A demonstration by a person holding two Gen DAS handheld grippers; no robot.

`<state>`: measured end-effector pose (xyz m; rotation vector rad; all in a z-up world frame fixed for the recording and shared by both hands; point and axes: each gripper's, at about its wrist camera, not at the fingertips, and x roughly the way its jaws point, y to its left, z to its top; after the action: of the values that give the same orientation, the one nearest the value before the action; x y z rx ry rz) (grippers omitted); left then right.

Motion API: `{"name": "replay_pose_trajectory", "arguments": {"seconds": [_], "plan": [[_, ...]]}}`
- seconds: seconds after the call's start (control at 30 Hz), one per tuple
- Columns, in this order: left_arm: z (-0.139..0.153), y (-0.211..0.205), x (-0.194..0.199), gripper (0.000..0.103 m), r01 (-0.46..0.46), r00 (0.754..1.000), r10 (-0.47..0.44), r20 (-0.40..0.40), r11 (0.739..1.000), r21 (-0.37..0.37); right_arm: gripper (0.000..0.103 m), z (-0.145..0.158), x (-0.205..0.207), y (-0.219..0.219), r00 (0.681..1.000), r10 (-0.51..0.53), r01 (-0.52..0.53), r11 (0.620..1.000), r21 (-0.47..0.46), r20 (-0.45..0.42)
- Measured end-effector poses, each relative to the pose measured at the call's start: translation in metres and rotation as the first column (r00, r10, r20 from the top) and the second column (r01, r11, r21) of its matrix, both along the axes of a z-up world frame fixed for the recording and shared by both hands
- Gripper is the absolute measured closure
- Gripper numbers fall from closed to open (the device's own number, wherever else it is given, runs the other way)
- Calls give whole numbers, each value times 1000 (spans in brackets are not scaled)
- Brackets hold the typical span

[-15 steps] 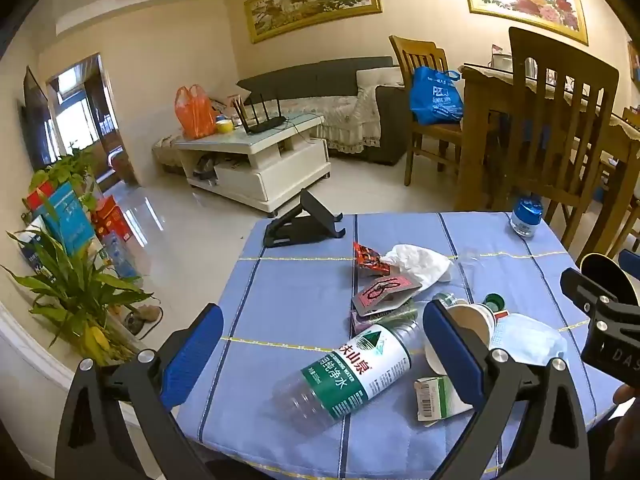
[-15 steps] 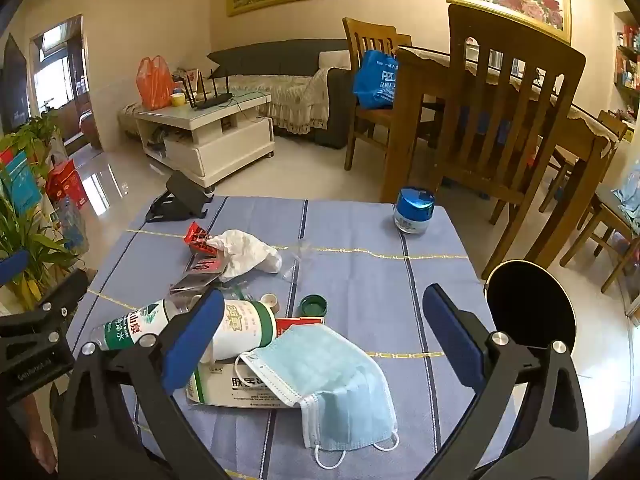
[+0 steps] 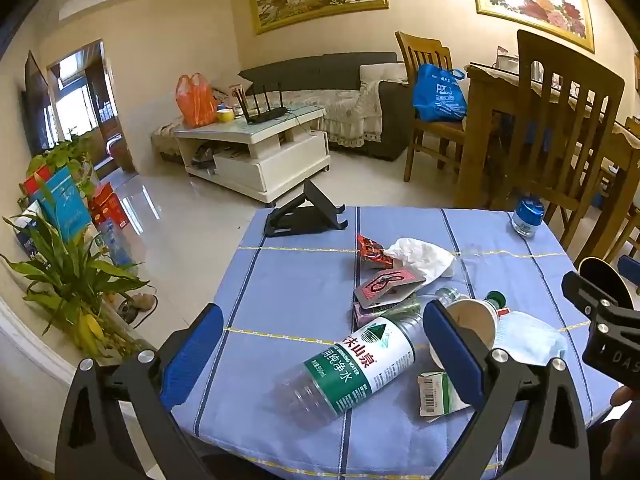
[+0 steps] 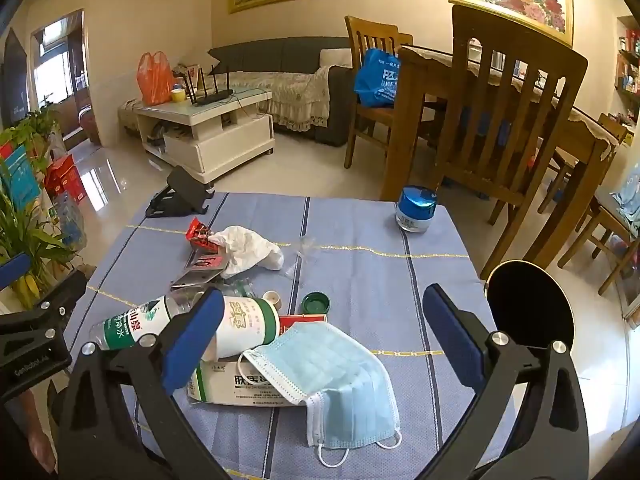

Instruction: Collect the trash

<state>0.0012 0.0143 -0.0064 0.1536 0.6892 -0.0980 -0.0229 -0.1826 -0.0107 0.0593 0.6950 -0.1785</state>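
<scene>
Trash lies on a blue striped tablecloth [image 3: 288, 280]. An empty plastic water bottle [image 3: 352, 368] with a green label lies on its side between the open fingers of my left gripper [image 3: 320, 352]. A paper cup [image 4: 244, 328], a flattened box [image 4: 236, 384], a blue face mask [image 4: 332, 376], a green cap [image 4: 316, 303], a white tissue [image 4: 248, 250] and red wrappers [image 4: 200, 236] lie nearby. My right gripper [image 4: 320, 340] is open above the mask. A black bin [image 4: 532, 312] stands beside the table's right edge.
A black phone stand [image 3: 304, 216] sits at the table's far left. A blue-lidded jar [image 4: 414, 208] sits at the far right. Wooden chairs [image 4: 516, 120] and a dining table stand behind. Potted plants [image 3: 68, 276] stand on the left.
Both grippers have shifted only slightly; the left one has edged a little forward over the bottle. Nothing was grasped or moved.
</scene>
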Motion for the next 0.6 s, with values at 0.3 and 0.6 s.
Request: {"name": "replay_pose_trajectory", "arguments": {"seconds": [0.3, 0.6], "plan": [[-1, 0, -1, 6, 7, 1000, -7, -1, 1000, -5, 5, -1, 0, 1, 1000, 0, 0, 1000, 3, -3], [-1, 2, 0, 6, 7, 1000, -7, -9, 1000, -14, 5, -2, 0, 1, 1000, 0, 0, 1000, 2, 0]]}}
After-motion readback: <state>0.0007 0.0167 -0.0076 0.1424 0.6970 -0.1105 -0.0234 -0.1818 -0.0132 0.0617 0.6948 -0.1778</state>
